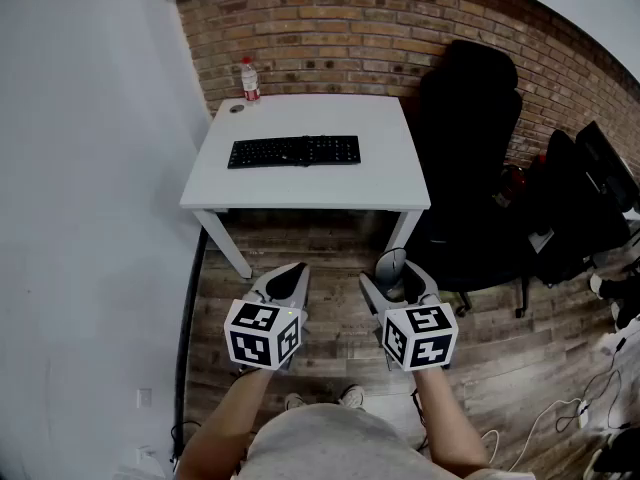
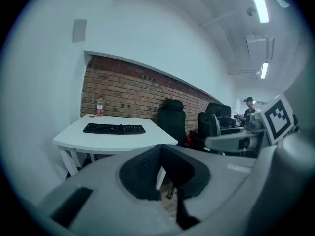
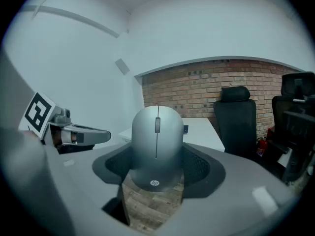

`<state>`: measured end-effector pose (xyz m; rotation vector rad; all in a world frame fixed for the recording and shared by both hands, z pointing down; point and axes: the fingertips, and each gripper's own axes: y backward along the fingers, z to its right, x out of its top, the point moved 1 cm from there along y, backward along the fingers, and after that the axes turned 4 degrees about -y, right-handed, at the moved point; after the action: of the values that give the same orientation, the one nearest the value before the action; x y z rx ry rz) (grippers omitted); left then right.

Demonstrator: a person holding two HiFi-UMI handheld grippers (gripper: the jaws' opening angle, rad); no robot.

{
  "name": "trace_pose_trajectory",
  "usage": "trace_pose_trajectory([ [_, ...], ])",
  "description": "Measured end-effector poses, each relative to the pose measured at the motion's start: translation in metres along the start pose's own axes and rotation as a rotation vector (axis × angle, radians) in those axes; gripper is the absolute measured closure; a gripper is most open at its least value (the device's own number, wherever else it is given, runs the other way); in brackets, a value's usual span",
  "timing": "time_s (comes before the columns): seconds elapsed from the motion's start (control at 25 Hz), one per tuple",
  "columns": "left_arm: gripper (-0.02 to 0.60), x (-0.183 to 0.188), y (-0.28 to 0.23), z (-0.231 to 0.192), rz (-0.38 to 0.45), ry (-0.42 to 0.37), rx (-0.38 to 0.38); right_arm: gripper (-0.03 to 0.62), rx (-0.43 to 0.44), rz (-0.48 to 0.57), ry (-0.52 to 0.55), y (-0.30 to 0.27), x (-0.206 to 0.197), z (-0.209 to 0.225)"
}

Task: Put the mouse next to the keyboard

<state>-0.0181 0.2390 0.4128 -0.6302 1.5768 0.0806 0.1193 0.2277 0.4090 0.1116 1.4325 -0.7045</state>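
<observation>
The white rectangular desk (image 1: pixel 300 190) at upper centre carries the long black keyboard (image 1: pixel 294 152). At lower centre, the left claw (image 1: pixel 296 268) is together and empty, and the right claw (image 1: pixel 394 268) is clamped on the rounded grey mouse (image 3: pixel 156 146). Carrying stage, seemingly; next, reach the desk and set it beside the keyboard

Bright, even indoor light from white ceiling strip lamps (image 2: pixel 260 4), with mild glare there. Soft shadow under white rectangular table (image 1: pixel 300 183). Heavy fisheye bending, dark vignetted corners. The grey plastic computer mouse (image 3: pixel 156 146) is sharp; nearest foreground blurred.
</observation>
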Motion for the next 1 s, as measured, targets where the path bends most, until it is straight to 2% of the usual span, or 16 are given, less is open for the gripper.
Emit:
trace_pose_trajectory([
  [0.68, 0.589, 0.01, -0.052, 0.035, 0.005, 0.008, 0.023, 0.284, 0.044, -0.006, -0.036, 0.0, -0.001, 0.057],
  [1.0, 0.589, 0.009, -0.073, 0.027, -0.014, 0.016, 0.042, 0.284, 0.057, -0.02, -0.047, -0.019, 0.0, 0.075],
])
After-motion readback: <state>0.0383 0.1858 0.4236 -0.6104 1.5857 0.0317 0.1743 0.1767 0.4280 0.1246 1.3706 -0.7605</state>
